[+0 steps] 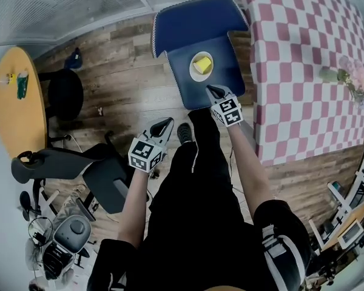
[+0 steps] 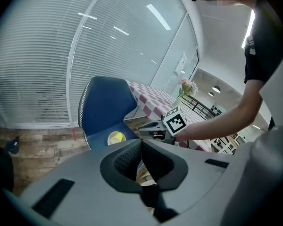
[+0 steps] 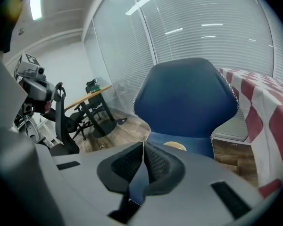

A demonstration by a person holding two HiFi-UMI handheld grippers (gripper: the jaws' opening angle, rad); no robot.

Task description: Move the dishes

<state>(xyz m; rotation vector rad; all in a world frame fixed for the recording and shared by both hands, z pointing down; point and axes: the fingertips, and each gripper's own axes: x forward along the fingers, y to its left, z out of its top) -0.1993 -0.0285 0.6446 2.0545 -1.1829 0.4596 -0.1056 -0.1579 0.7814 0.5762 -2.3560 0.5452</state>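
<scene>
Blue chair (image 1: 194, 23) bears a plate (image 1: 195, 75) on wood floor (image 1: 127, 65); left gripper (image 1: 167, 122) and right gripper (image 1: 212, 90) jaws sit together.

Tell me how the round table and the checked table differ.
The round table has a bare yellowish wooden top; the checked table wears a red-and-white cloth. The round table is a disc; the checked table has straight edges. The round table holds a small green thing; the checked table holds flowers. Both stand on the wooden floor.
</scene>
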